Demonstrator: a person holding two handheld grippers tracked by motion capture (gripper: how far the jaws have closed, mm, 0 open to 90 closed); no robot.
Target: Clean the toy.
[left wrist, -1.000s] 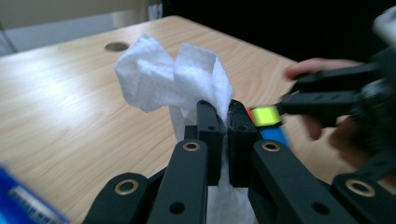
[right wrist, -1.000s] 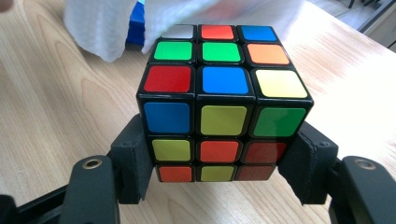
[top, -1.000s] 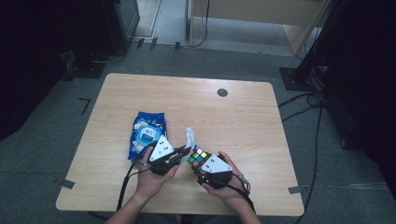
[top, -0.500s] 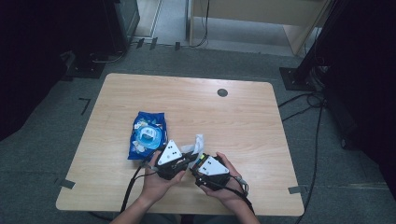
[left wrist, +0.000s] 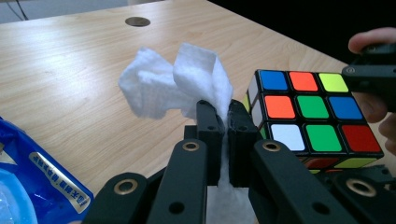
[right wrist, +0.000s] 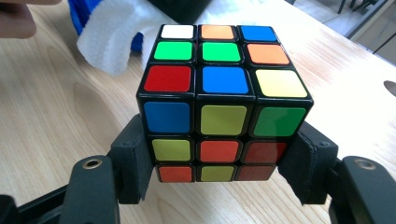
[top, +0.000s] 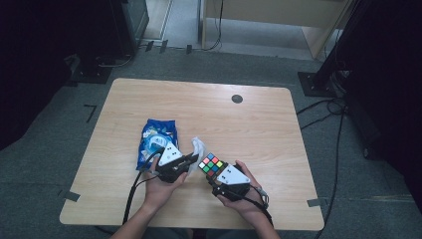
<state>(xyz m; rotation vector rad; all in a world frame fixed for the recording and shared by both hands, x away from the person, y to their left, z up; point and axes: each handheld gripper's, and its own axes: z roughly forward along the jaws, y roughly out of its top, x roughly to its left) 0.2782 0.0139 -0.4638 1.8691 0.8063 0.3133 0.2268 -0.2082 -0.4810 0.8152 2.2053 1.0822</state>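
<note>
A scrambled colour cube [right wrist: 223, 100] sits between the jaws of my right gripper [right wrist: 219, 163], which is shut on its lower sides; the cube [top: 212, 165] is seen from above near the table's front edge. My left gripper [left wrist: 227, 122] is shut on a white wipe [left wrist: 180, 81], whose crumpled folds stand up past the jaws. The cube [left wrist: 310, 116] is just to the right of that wipe. From above, the left gripper [top: 189, 160] sits just left of the cube, with the wipe [top: 198, 147] sticking out toward the table's middle.
A blue wipe packet [top: 156, 137] lies on the wooden table [top: 259, 124] to the left of the left hand. A dark round hole [top: 237, 98] is at the table's far right. Cables trail off the front edge.
The left gripper with the wipe swung right against the cube half a second ago, then drew back a little to the left. The right hand and cube stayed put.
</note>
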